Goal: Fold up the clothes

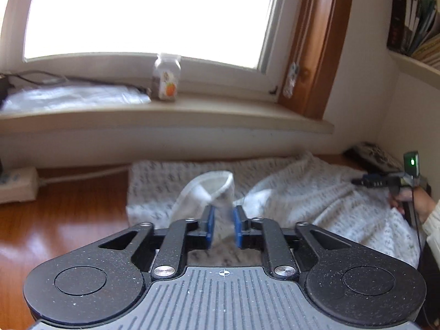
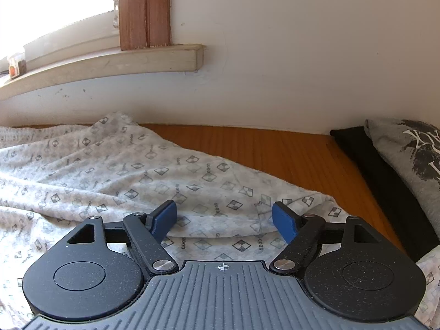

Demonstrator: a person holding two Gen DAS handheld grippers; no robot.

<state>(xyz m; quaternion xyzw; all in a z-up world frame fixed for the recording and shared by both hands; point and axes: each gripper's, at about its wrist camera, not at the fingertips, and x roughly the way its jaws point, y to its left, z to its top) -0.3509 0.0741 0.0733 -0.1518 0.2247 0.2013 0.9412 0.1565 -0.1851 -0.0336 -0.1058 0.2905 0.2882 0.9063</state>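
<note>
**Collar lifting, hem waiting**

Across the orange-brown wooden floor (image 2: 288,148), a white cotton garment printed with small grey diamonds (image 2: 137,170) is lying crumpled below the window wall. Its ribbed collar (image 1: 217,184) is rising between the narrowly parted blue pads of the left gripper (image 1: 223,227); blur is hiding whether they are pinching it. The right gripper (image 2: 224,220) is hovering spread over the hem. A loose hold could be letting the collar slip. The garment's near edge is running out of view.

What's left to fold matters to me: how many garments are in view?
2: a patterned white garment across the middle, and a grey printed one at the right edge. The black cloth beneath it may be a third.
</note>
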